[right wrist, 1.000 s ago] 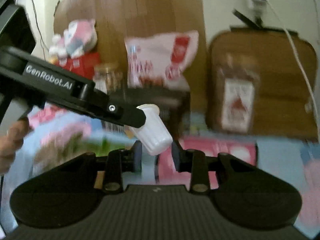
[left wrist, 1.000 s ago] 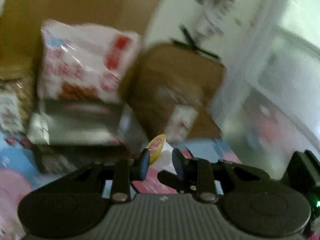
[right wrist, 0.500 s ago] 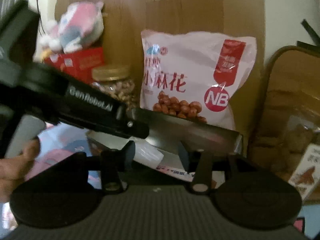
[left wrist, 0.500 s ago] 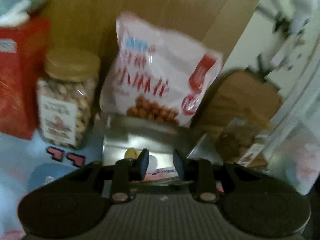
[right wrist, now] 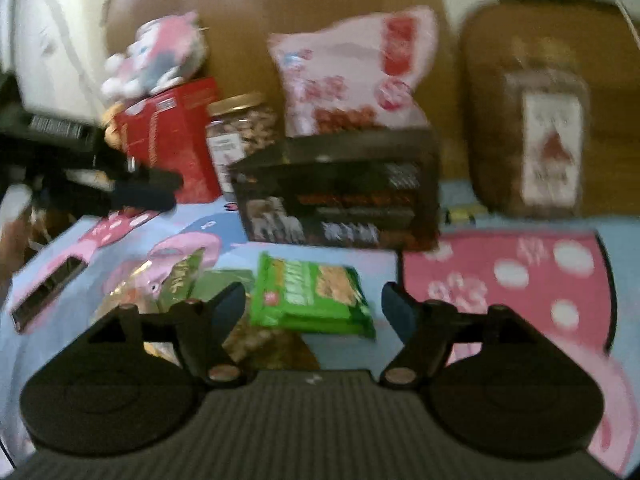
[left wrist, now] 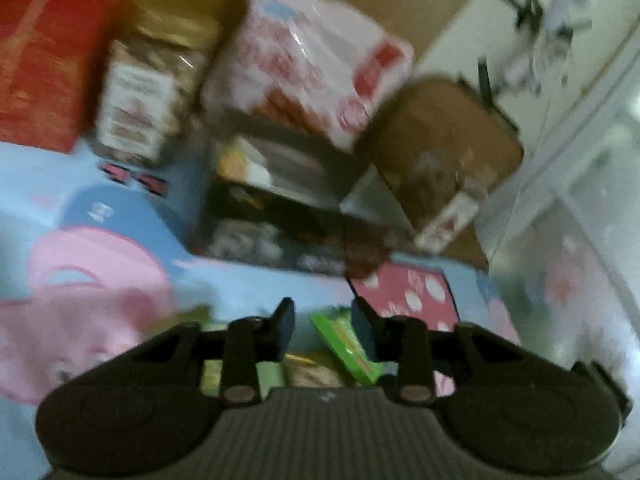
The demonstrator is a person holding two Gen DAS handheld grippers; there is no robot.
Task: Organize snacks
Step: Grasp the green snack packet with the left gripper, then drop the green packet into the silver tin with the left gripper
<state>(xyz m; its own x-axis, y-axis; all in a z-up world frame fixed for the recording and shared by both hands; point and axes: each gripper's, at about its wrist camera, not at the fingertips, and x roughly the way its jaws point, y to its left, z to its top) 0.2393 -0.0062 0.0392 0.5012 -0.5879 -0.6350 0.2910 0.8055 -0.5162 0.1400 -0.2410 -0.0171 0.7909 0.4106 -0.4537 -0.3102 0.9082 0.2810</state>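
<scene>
Green snack packet (right wrist: pixel 310 296): light, soft, crinkly film, best pinched across its flat body. Right hand-held gripper (right wrist: pixel 314 306) opening above it, empty; left hand-held gripper (left wrist: pixel 323 326) opening, empty.

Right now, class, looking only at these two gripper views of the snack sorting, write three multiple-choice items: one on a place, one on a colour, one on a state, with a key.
1. Where does the jar of nuts stand?
A. between the red box and the pink bag
B. inside the dark box
C. on the green packet

2. What colour is the packet lying nearest the right gripper?
A. blue
B. green
C. orange

3. How is the right gripper?
A. shut on the jar
B. shut on the packet
C. spread, holding nothing

Key: 1 A, the jar sits with the box on one side and the bag on the other. 2 B, its wrapper is bright green. 3 C, its jaws are opening and nothing touches the fingers.
</scene>
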